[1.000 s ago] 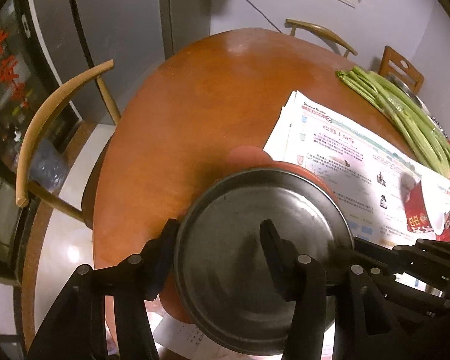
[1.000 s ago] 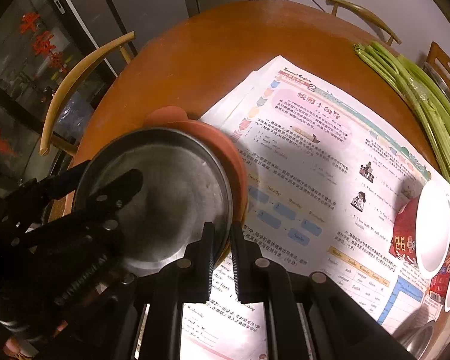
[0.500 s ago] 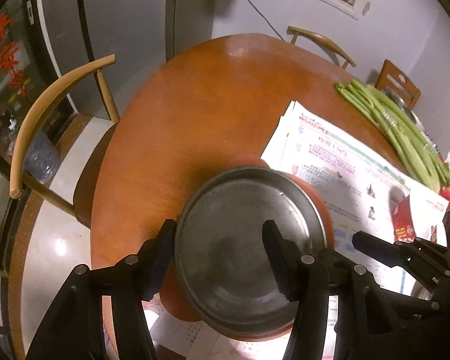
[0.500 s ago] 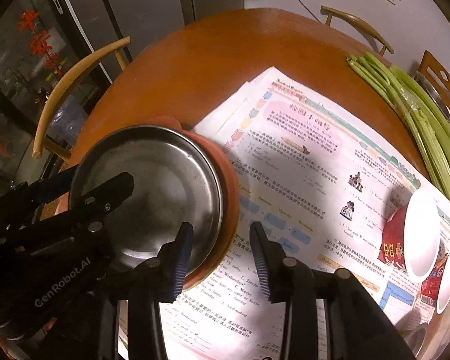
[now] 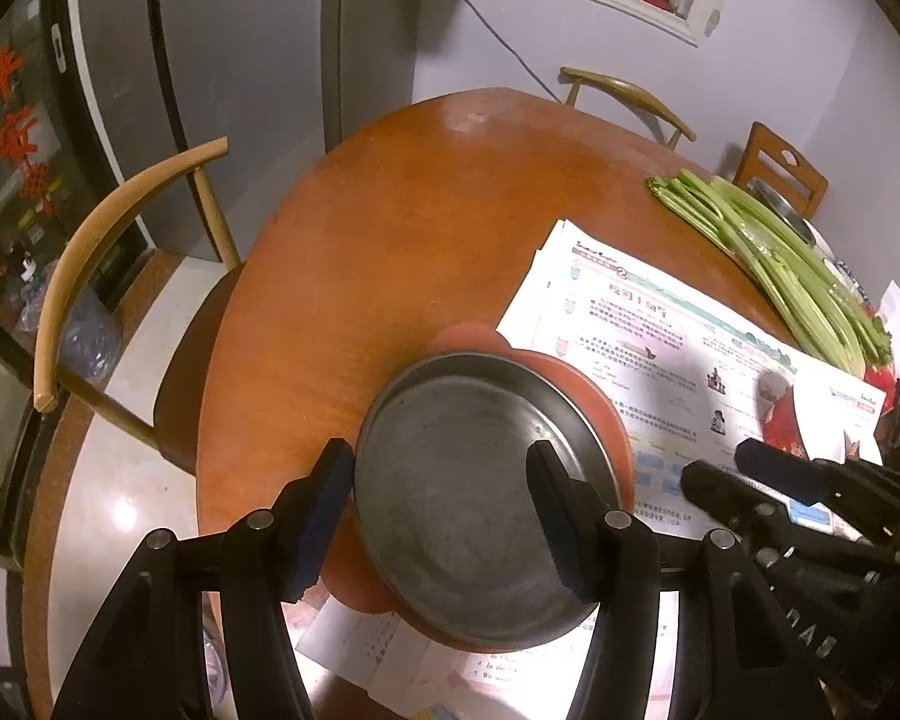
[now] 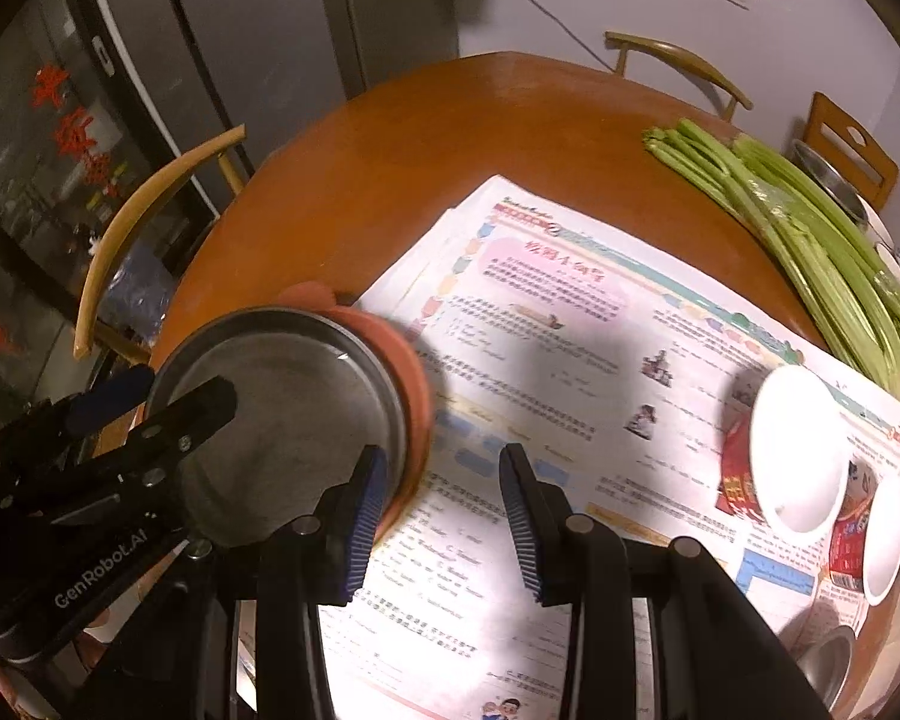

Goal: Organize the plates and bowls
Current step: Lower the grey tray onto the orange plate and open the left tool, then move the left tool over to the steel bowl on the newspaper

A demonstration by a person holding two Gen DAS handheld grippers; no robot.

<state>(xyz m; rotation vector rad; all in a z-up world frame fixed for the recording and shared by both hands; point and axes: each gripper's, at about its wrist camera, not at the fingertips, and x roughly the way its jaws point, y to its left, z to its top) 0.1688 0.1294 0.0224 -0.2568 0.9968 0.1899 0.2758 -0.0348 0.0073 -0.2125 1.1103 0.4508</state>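
A steel plate (image 5: 468, 480) rests on an orange plate (image 5: 600, 396) at the near left of the round table; both show in the right wrist view, steel (image 6: 294, 408) on orange (image 6: 411, 360). My left gripper (image 5: 444, 516) is open above the steel plate, its fingers wide on either side. My right gripper (image 6: 441, 516) is open and empty above the newspaper, just right of the plates. Two red-and-white bowls (image 6: 792, 450) (image 6: 876, 540) lie on their sides at the right.
Newspaper sheets (image 6: 570, 324) cover the table's near right. Celery stalks (image 6: 810, 222) lie at the far right. A steel bowl (image 6: 828, 660) sits at the near right edge. Wooden chairs (image 5: 120, 252) stand round the wooden table (image 5: 450, 192).
My right gripper opened from shut and drew back to the right, off the plates. My left gripper rose a little, still open over the steel plate.
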